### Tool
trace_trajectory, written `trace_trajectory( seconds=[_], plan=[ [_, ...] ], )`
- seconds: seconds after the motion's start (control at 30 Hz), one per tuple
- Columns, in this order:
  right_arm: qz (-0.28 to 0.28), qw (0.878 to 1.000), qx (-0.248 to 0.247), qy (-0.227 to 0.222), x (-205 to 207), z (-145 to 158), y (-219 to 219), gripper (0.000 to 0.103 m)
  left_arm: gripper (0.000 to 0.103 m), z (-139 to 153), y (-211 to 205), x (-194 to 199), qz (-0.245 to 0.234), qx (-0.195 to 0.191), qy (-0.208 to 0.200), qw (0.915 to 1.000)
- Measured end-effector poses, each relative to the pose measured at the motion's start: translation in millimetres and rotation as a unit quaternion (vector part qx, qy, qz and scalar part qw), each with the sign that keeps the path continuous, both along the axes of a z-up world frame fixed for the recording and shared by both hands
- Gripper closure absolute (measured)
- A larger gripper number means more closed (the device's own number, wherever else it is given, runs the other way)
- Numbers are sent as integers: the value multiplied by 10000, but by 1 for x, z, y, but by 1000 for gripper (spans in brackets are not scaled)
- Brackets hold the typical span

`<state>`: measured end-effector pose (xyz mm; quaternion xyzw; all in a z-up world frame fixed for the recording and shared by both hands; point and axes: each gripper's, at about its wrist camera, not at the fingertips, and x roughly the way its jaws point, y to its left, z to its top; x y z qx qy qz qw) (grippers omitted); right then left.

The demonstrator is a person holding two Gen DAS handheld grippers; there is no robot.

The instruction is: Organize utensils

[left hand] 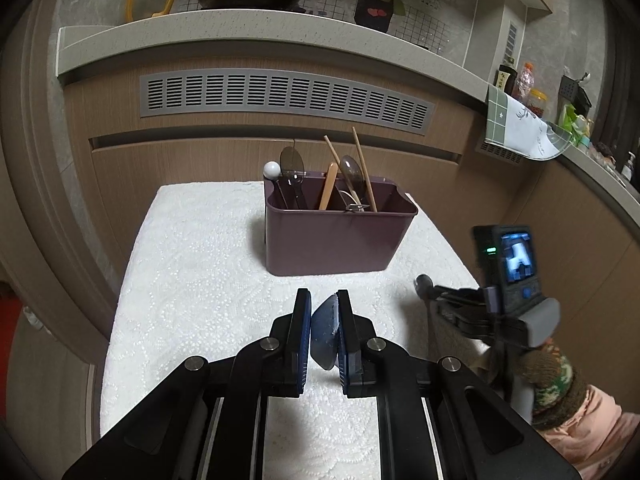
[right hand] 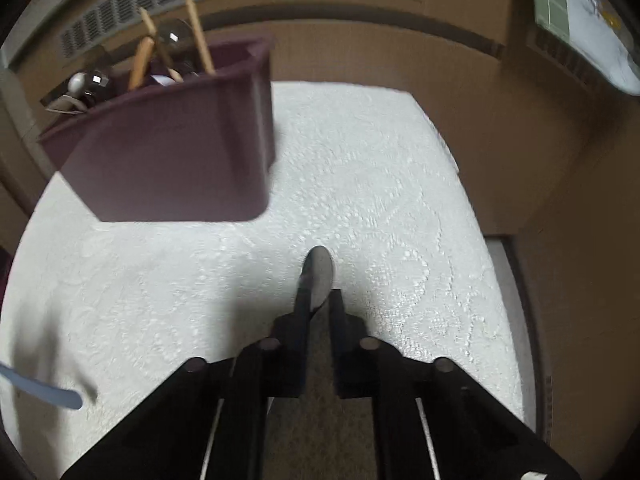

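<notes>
Clamped between the pads of the left gripper (left hand: 324, 322) is a translucent grey spoon bowl (left hand: 325, 334), held on edge, the jaws drawn close together upon it above the white patterned cloth (left hand: 192, 280). From the right gripper (right hand: 318, 300), a dark rounded utensil end (right hand: 319, 276) is seen projecting past the fingertips; the jaws are closed narrowly on it, though blur leaves its kind uncertain. In the left wrist view this gripper is seen at the right edge of the cloth, carried by a hand in a knitted glove (left hand: 548, 384) with a pink sleeve behind it.

Farther back on the cloth, a maroon utensil caddy (left hand: 336, 236) is set upright, well apart from both grippers. Wooden chopsticks (left hand: 364, 168), a wooden handle (left hand: 329, 186) and dark translucent spoons (left hand: 290, 162) are stood in its compartments, and a white ball-topped piece (left hand: 272, 169) is seen at its left rear corner. Behind the caddy, a wooden cabinet front with a grey vent grille (left hand: 286, 98) is seen beneath a pale stone counter (left hand: 240, 32). A blue-grey flat piece (right hand: 44, 390) is visible at the lower left of the right wrist view.
</notes>
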<state>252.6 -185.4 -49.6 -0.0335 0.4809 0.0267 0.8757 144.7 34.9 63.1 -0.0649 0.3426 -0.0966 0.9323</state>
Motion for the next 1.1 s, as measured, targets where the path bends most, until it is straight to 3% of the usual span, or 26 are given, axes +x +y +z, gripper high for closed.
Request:
trace_trajectory(
  seconds=[0.13, 0.3, 0.47, 0.53, 0.6, 0.67, 0.83, 0.9, 0.93, 0.97, 1.1],
  plan=[
    [440, 9973, 303, -499, -28, 37, -2, 99, 91, 1, -1, 0, -14, -21, 24, 10000],
    [788, 9921, 607, -758, -52, 71, -2, 100, 91, 2, -5, -2, -38, 5, 31, 10000],
    [776, 9919, 637, -782, -49, 75, -16, 99, 91, 3, -6, -3, -30, 24, 59, 10000],
    [660, 9942, 460, -714, -40, 65, -23, 92, 91, 3, -5, -2, -7, 34, 49, 10000],
    [443, 9963, 296, -673, -34, 49, -31, 62, 91, 3, -4, -2, 0, 38, 24, 10000],
    [219, 9979, 263, -559, -24, 31, -32, 53, 91, 2, -2, -1, -12, 13, 26, 10000],
    [-51, 9992, 397, 73, 13, -9, -18, 53, 91, -5, 1, 6, -24, 1, 108, 9999],
    [-6, 9996, 233, 159, 19, -18, -8, 58, 91, -7, 3, 7, -5, -28, 133, 9999],
    [57, 10000, -9, 29, 17, -19, -1, 63, 91, -8, 5, 7, 10, -35, 143, 9999],
    [213, 9997, -102, -11, 14, -18, 5, 77, 91, -8, 6, 8, 21, -41, 151, 9999],
    [526, 9982, 147, -228, -1, 0, 6, 78, 91, -10, 7, 8, 54, -53, 182, 9998]
  ],
)
